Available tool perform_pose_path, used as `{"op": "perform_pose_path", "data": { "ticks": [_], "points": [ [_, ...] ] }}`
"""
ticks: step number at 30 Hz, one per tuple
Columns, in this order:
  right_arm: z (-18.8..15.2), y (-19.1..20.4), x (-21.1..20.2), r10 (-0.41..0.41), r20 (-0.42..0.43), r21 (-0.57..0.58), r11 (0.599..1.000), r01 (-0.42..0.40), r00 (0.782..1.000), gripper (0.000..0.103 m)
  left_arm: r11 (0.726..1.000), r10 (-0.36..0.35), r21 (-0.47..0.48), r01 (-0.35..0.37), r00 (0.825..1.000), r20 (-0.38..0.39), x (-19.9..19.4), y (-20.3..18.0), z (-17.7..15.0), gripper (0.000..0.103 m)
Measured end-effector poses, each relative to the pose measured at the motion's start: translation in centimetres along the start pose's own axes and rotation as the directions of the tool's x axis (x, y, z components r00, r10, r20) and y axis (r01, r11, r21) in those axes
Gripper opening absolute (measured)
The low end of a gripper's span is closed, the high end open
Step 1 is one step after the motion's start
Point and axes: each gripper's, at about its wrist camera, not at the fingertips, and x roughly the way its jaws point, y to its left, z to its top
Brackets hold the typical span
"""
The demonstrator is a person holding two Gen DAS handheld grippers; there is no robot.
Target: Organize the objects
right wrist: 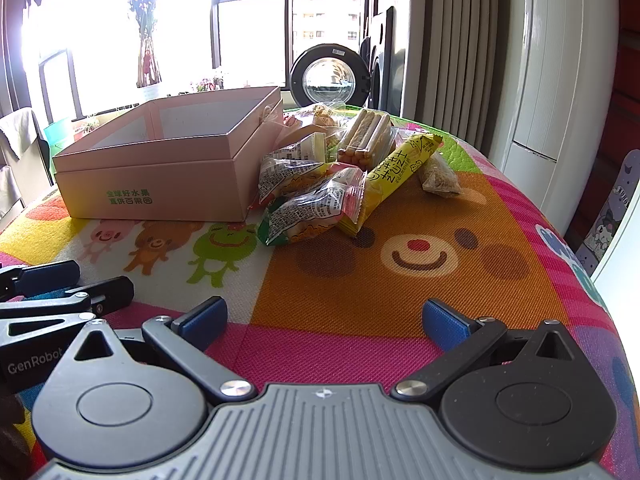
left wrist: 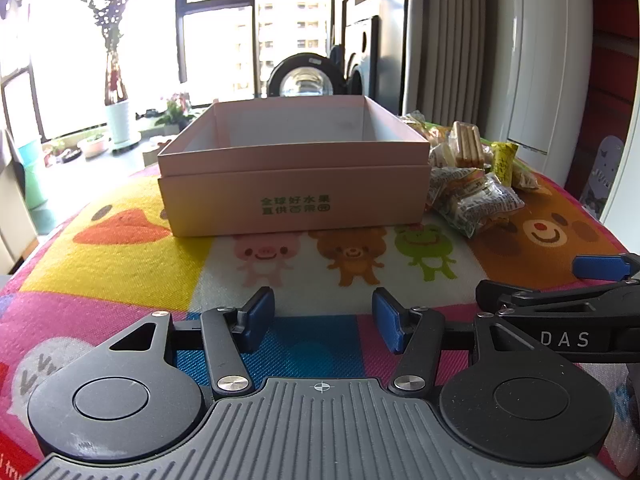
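Both grippers are hovering low over the cartoon-print mat [right wrist: 400, 216], side by side, nothing in either. Left gripper [left wrist: 323, 322] is sitting with fingers spread apart, empty; right gripper [right wrist: 325, 322] is splayed wider, also empty. Pink box [left wrist: 294, 196] is lying open at 12 o'clock from the left gripper, interior looking empty as far as the view shows. Snack pile [right wrist: 332, 176] is sitting against the box's right wall: at 12 o'clock from the right fingers, out at 1–2 o'clock from the left ones. So the right gripper is looking like the nearer one for the first pick. Nearest item is the clear-wrapped snack packet [right wrist: 308, 216] at the front of the pile, just beside the yellow stick pack [right wrist: 396, 168], whose long axis is running from 7 toward 1 o'clock in the right view. Biscuit-stick pack [right wrist: 366, 136] is lying further back. Judging the coming move as a forward reach by the right gripper, then a carry toward 10 o'clock into the box. Packets are overlapping, so grabbing two at once is a risk.
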Motion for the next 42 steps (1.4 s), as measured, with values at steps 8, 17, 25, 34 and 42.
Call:
{"op": "perform_pose_path", "data": {
  "ticks": [8,17,25,34,42],
  "points": [
    [0.0,0.1,-0.1,0.004,0.000,0.000,1.000,-0.004,1.000,0.103,1.000,0.002,0.003,-0.002,1.000,0.000,0.0,0.0,0.0,0.061],
    [0.1,-0.1,0.0,0.006,0.000,-0.002,1.000,-0.006,1.000,0.103,1.000,0.007,-0.002,-0.007,1.000,0.000,0.0,0.0,-0.1,0.061],
    [0.5,-0.1,0.1,0.019,-0.022,-0.016,1.000,-0.019,1.000,0.103,1.000,-0.016,-0.001,0.016,1.000,-0.008,-0.4,0.4,0.3,0.059],
    [1.8,-0.7,0.5,0.080,-0.125,-0.053,0.995,-0.087,0.989,0.103,0.997,0.037,-0.072,-0.024,0.982,0.185,-1.1,5.9,6.6,0.059],
    [2.3,-0.5,0.8,0.058,-0.169,-0.041,0.997,-0.066,0.984,0.103,0.985,0.086,-0.157,-0.069,0.990,0.109,5.7,11.5,10.5,0.057]
  ]
}}
